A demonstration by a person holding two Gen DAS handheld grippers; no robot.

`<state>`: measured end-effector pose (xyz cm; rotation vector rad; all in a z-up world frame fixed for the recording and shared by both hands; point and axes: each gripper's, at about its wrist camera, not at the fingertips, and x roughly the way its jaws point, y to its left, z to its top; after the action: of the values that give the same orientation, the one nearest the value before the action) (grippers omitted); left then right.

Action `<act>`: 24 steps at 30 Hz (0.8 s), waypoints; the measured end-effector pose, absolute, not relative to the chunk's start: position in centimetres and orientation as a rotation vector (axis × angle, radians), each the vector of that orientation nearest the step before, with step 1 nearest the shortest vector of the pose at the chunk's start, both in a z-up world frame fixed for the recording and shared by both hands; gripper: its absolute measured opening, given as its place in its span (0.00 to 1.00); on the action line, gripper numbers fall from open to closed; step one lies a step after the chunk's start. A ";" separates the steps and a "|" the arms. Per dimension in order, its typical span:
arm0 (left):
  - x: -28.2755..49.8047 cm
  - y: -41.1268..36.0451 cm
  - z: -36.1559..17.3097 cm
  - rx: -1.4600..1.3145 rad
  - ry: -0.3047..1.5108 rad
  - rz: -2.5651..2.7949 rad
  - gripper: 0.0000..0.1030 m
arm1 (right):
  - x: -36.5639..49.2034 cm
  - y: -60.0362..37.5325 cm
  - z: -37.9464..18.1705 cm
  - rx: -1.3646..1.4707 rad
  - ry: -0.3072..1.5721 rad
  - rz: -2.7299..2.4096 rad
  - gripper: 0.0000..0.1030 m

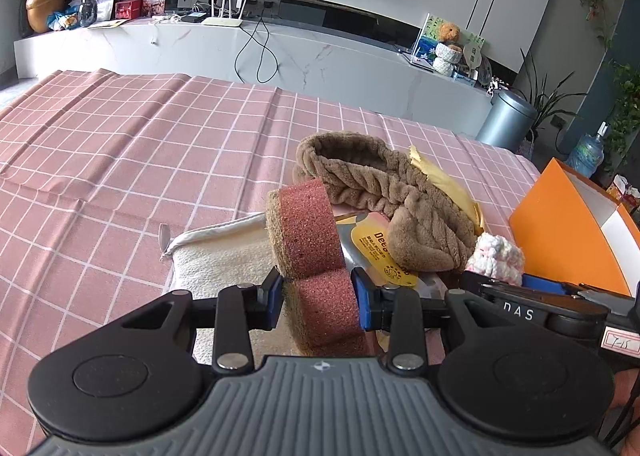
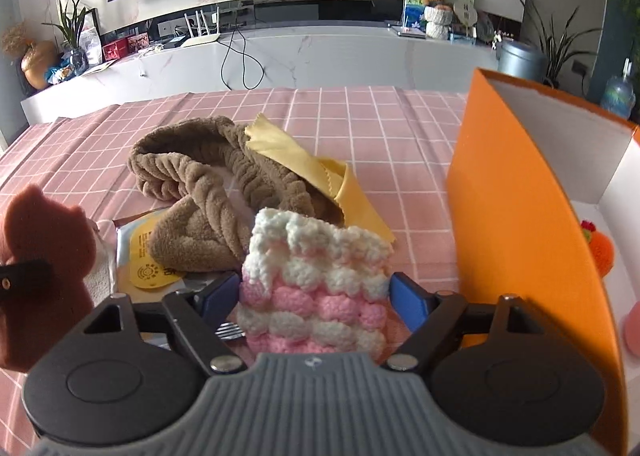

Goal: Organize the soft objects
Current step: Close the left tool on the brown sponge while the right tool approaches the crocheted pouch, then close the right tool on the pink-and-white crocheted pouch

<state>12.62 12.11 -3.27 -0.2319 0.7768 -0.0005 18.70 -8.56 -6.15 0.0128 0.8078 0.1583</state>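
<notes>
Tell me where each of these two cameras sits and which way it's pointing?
Left wrist: rides on the left tool, looking forward over a red sponge clamped in its fingers; its grey body fills the bottom.
Right wrist: rides on the right tool, looking forward over a pink-and-white knitted piece between its fingers, orange box alongside.
Shared: the brown braided headband, yellow cloth, pink checked tablecloth.

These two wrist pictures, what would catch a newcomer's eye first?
Probably the reddish-brown scouring sponge pinched in the left gripper, and the pink-and-white crocheted pouch held in the right gripper. Behind them a brown braided plush headband sprawls on the pink checked tablecloth, with a tall orange open box at the right.
</notes>
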 end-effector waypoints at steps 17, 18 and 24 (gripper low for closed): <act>10.2 10.8 -0.7 -0.190 0.727 -0.003 0.39 | 12.0 -9.7 -1.9 -0.065 0.731 0.276 0.26; 10.0 10.5 -0.4 -0.185 0.721 -0.007 0.39 | 11.4 -9.8 -1.4 -0.073 0.715 0.289 0.26; 8.7 8.9 1.4 -0.164 0.688 -0.047 0.39 | 8.9 -10.9 1.0 -0.036 0.678 0.364 0.26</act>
<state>8.65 8.92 1.39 -0.1640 0.6876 -0.0466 8.90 -10.88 1.02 -0.0356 0.6778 0.3637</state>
